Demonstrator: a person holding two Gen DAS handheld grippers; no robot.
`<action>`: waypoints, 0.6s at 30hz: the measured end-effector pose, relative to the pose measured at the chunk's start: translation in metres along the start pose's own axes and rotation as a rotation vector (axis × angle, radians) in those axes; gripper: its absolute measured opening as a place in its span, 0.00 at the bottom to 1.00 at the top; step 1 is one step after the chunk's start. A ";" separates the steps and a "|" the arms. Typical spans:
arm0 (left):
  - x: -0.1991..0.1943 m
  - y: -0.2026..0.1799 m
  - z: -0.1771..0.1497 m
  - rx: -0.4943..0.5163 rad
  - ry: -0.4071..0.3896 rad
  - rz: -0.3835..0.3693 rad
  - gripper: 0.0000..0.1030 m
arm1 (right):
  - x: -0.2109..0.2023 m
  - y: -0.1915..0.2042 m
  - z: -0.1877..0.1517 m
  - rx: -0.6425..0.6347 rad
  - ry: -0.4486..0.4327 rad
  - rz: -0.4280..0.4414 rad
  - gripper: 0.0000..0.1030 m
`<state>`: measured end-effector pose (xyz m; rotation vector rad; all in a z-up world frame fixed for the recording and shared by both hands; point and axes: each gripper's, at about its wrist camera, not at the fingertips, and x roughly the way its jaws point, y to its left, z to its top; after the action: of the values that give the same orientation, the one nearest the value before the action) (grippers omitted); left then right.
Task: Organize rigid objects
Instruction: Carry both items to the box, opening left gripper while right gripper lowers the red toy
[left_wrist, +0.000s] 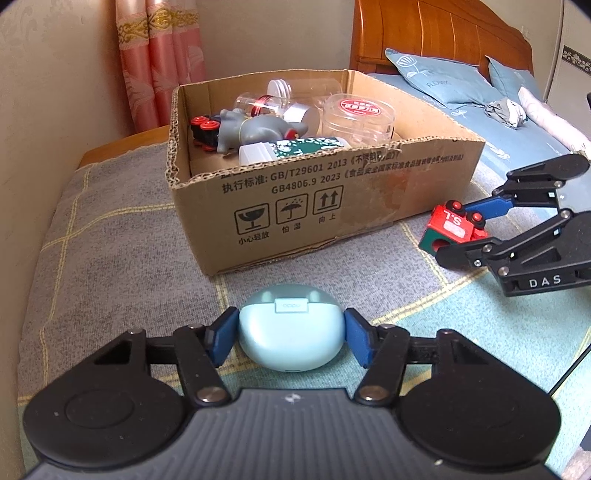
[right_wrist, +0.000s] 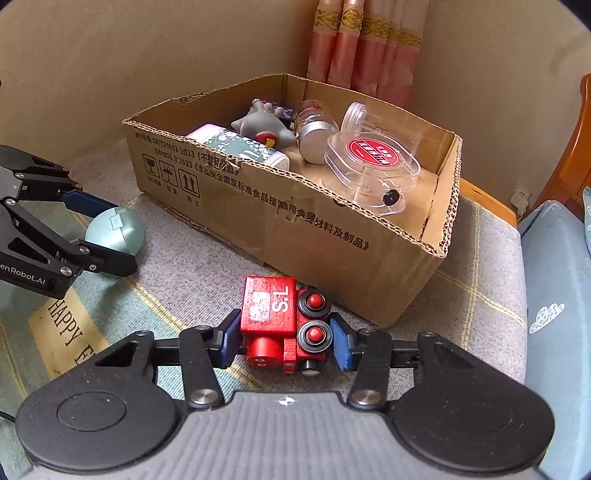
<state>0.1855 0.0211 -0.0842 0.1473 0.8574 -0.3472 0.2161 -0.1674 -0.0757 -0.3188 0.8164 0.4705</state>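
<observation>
Left tongs (left_wrist: 291, 334): blue pads touching both flanks of a pale mint earbud case (left_wrist: 290, 326), holding it. Case smooth, egg-shaped, small lettered hinge tab on top, resting on the grey checked cloth (left_wrist: 110, 266).

Right tongs (right_wrist: 284, 338): pads against either side of a red wooden toy train (right_wrist: 282, 321), holding it. Train lies on its side on the cloth; white "S.L" lettering, worn white patch, black wheels with red hubs, a green end face seen from the left wrist view.

Beyond both, just past the train: open cardboard box (right_wrist: 332, 236), corrugated edges torn, black printed text and handling symbols on its front. Inside: grey rubbery animal figure (left_wrist: 255, 127), green-and-white bottle (right_wrist: 240, 146) lying flat, clear jars with red labels (left_wrist: 358, 112), a silver-capped jar (right_wrist: 314, 131).

Far: pink curtain (left_wrist: 159, 55), wooden headboard (left_wrist: 443, 33).
</observation>
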 end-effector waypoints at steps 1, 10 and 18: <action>-0.001 0.000 0.000 0.001 0.003 0.000 0.59 | -0.001 0.000 0.000 0.002 -0.002 0.002 0.52; -0.019 -0.005 -0.004 0.036 0.022 -0.022 0.59 | -0.021 0.004 0.000 -0.041 -0.004 0.011 0.52; -0.051 -0.018 0.011 0.086 -0.015 -0.056 0.59 | -0.047 0.005 0.003 -0.077 -0.022 0.026 0.52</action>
<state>0.1567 0.0131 -0.0380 0.2011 0.8336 -0.4376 0.1871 -0.1748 -0.0387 -0.3743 0.7827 0.5298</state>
